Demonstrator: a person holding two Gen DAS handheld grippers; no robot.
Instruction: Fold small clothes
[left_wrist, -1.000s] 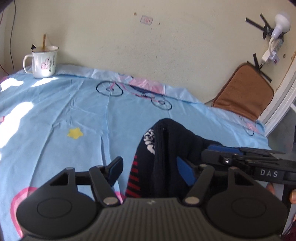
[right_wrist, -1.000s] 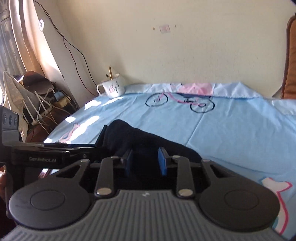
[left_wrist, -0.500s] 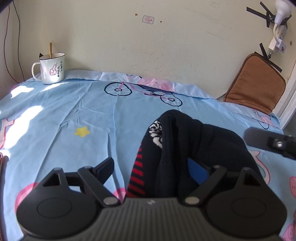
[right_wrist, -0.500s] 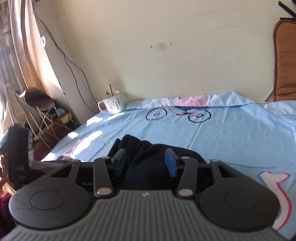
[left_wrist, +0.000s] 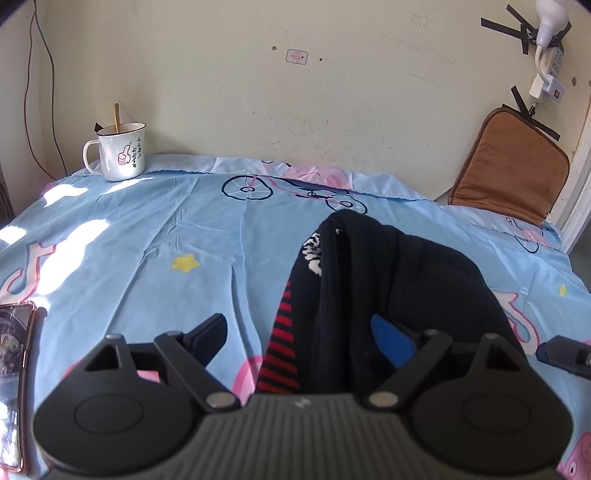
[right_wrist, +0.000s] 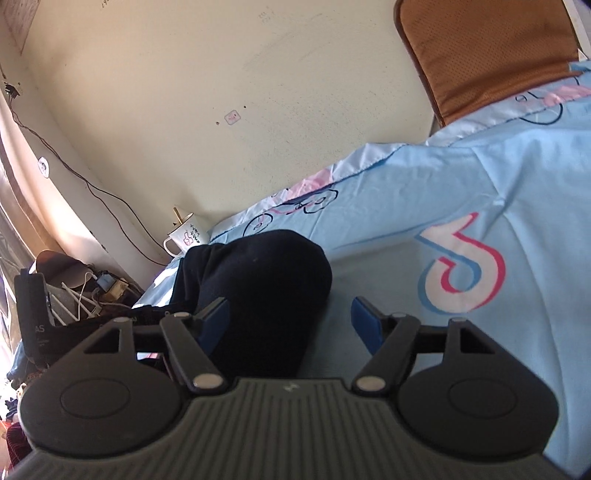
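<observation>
A dark navy garment (left_wrist: 388, 269) with red stripes and a white pattern lies bunched on the light blue bedsheet (left_wrist: 147, 229). My left gripper (left_wrist: 301, 336) stands open around its near end. The left finger is clear of the cloth and the fabric drapes over the blue right pad (left_wrist: 391, 339). In the right wrist view the same garment (right_wrist: 266, 280) sits between the fingers of my right gripper (right_wrist: 291, 323). Those jaws are opening; the cloth brushes the left pad (right_wrist: 216, 321) and the right pad is free. A tip of the right gripper (left_wrist: 565, 354) shows at the left view's right edge.
A white mug (left_wrist: 120, 155) holding a stick stands at the bed's far left corner by the wall. A phone (left_wrist: 14, 387) lies at the near left. A brown cushion (left_wrist: 509, 166) leans on the wall at the right. Cables and clutter (right_wrist: 92, 284) crowd the floor beside the bed.
The right gripper's jaws have let go of the garment and spread, and it has rolled and drawn off to the right. The left jaws widened early on and the left gripper backed off slightly.
</observation>
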